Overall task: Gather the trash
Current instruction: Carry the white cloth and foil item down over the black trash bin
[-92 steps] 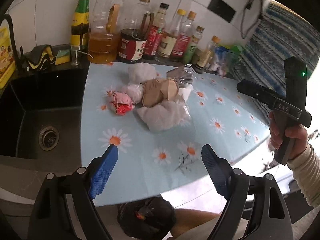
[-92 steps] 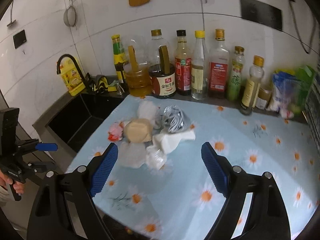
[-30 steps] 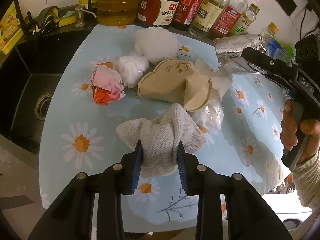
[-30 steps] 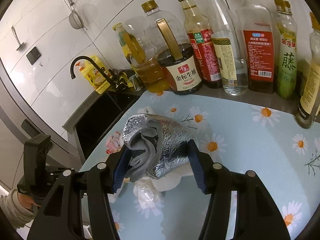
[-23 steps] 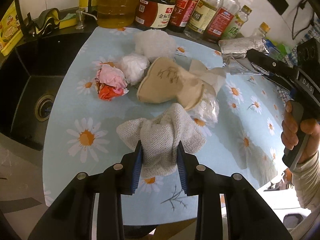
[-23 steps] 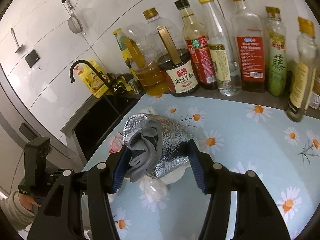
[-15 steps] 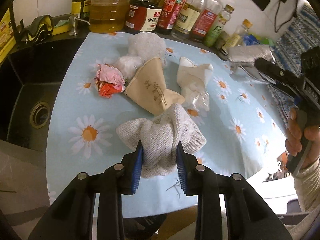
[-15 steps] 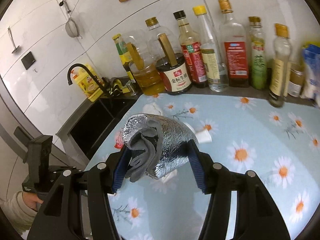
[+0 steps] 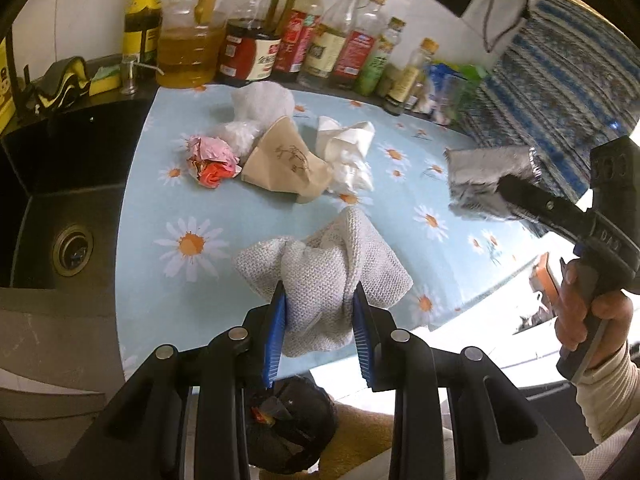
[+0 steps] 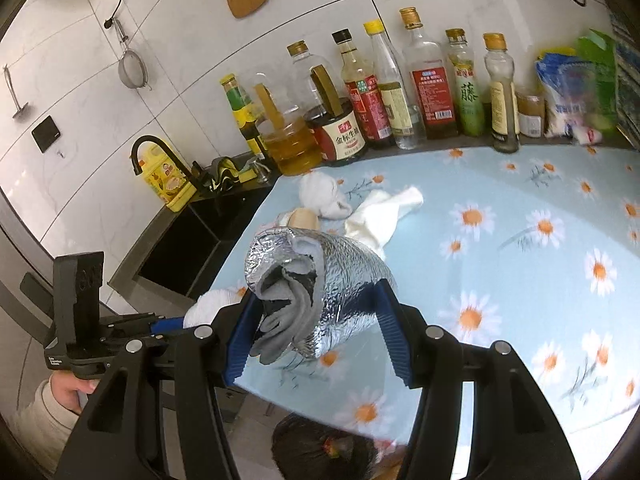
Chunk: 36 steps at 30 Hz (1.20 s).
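Note:
My left gripper (image 9: pixel 320 308) is shut on a white knitted cloth wad (image 9: pixel 324 276), held above the counter's front edge. My right gripper (image 10: pixel 316 320) is shut on a silver foil bag (image 10: pixel 320 276) with grey lining, also lifted off the counter; the bag also shows in the left wrist view (image 9: pixel 488 176). On the daisy-print counter (image 9: pixel 200 216) lie a pink and red crumpled wrapper (image 9: pixel 212 160), a brown paper bag (image 9: pixel 286 162), white plastic bags (image 9: pixel 260 108) and white tissue (image 9: pixel 348 152). A black trash bag (image 9: pixel 288 428) sits below the counter edge; it also shows in the right wrist view (image 10: pixel 320 448).
A row of sauce and oil bottles (image 9: pixel 280 40) lines the back wall. A black sink (image 9: pixel 60 216) with a drain is to the left, with a faucet (image 10: pixel 152 148). Packets (image 10: pixel 572 92) stand at the far right of the counter.
Both grippers have pulled back from the pile toward the counter's front edge, each carrying its item. The trash bag opening has come into view below.

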Each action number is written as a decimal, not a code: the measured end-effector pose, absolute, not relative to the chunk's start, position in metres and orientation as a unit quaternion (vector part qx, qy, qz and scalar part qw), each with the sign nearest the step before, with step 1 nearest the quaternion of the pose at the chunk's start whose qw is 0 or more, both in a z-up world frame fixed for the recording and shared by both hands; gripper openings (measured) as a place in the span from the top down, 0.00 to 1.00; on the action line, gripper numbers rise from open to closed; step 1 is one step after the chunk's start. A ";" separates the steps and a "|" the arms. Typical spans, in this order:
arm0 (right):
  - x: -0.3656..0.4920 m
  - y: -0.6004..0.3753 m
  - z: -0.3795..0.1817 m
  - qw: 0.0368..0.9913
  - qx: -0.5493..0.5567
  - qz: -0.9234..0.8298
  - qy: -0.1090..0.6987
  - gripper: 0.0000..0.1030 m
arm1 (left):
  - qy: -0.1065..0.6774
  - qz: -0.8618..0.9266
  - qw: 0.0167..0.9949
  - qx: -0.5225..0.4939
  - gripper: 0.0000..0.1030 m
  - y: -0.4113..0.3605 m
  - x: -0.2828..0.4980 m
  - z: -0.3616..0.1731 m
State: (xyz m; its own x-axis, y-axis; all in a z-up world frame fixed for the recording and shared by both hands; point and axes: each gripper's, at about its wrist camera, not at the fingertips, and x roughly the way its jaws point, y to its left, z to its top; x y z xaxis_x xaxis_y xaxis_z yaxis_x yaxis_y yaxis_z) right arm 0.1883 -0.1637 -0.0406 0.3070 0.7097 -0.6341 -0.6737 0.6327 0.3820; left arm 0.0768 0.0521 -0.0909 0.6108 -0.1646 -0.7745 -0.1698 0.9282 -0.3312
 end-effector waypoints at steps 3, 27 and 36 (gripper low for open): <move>0.167 -0.163 -0.043 0.811 0.027 0.421 0.406 0.45 | 0.437 -0.010 0.881 -0.184 0.72 0.051 0.064 -0.085; 0.035 -0.143 -0.115 0.773 0.020 0.390 0.500 0.45 | 0.474 -0.055 0.850 -0.226 0.72 0.052 -0.033 -0.144; 0.028 -0.139 -0.165 0.744 0.004 0.379 0.550 0.45 | 0.515 -0.038 0.815 -0.261 0.72 0.052 -0.044 -0.191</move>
